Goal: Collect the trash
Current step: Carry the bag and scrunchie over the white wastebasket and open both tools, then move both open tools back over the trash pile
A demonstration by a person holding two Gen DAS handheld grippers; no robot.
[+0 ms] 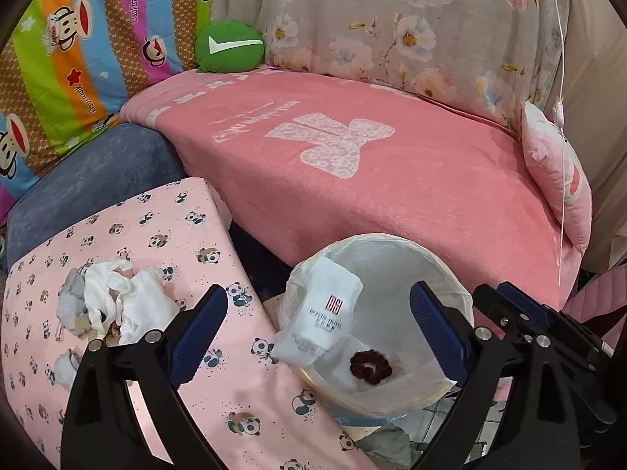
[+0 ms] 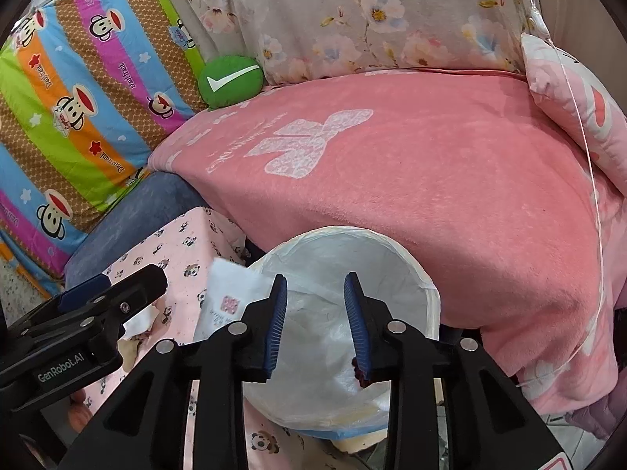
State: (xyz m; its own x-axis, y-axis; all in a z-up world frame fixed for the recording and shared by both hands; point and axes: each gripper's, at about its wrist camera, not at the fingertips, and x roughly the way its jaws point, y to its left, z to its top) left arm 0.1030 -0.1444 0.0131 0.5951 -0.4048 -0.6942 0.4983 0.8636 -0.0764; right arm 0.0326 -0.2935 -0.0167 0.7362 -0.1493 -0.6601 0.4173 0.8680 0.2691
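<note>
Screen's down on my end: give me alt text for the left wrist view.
The open left tool frames a lined trash bin holding a white printed packet and a dark red scrunchie, with nothing gripped. Crumpled white tissues lie left on a pink panda-print cloth; the right tool is at right.

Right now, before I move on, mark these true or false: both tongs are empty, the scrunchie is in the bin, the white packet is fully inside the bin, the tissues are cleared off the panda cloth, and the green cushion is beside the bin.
1. Left tongs and right tongs hold nothing. True.
2. The dark red scrunchie lies in the bin. True.
3. The white packet is fully inside. False: it lies across the rim, part of it outside.
4. The tissues are cleared. False: they lie crumpled on the panda cloth.
5. The green cushion is beside the bin. False: it sits far back, behind the pink blanket.
</note>
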